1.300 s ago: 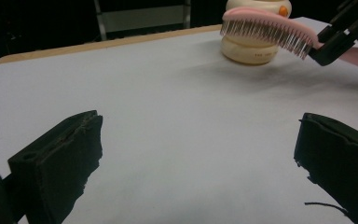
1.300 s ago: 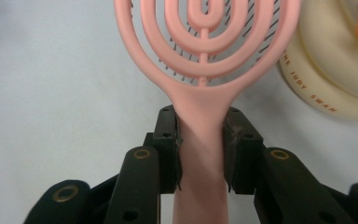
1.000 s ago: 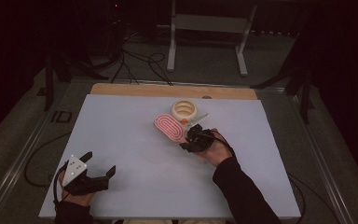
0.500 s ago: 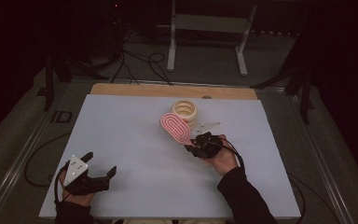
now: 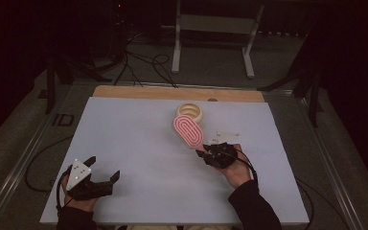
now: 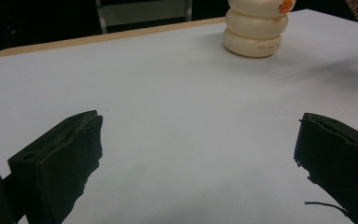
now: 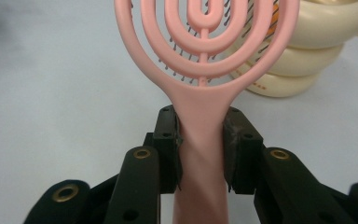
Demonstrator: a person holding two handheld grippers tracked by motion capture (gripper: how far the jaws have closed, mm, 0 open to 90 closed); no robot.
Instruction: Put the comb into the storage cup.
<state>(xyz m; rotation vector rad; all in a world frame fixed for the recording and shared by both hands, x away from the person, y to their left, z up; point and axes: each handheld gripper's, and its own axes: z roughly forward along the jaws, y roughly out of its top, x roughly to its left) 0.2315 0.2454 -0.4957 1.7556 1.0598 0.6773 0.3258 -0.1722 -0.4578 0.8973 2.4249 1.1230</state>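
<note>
A pink hairbrush (image 5: pixel 188 131) with an open looped head is held above the white table (image 5: pixel 139 143) right of centre. My right gripper (image 5: pixel 202 154) is shut on its handle (image 7: pixel 200 140), jaws pressing on both sides. Beyond the brush head stands a cream ribbed round container (image 5: pixel 190 111), seen close behind the brush (image 7: pixel 200 42) in the right gripper view (image 7: pixel 307 51). My left gripper (image 5: pixel 104 168) rests near the front left corner, open, with nothing but bare table between its jaws. The cream container (image 6: pixel 255 28) shows far off in the left gripper view.
A wooden strip (image 5: pixel 172 93) runs along the table's far edge. Behind it on the dark floor are cables (image 5: pixel 143 67) and a white metal stand (image 5: pixel 213 33). A small grey three-cornered plate (image 5: pixel 226 136) sits on top of the right gripper.
The right hand has moved toward the table's front and a little right with the brush in its jaws, drawing the brush head away from the cream container. The left gripper has stayed put.
</note>
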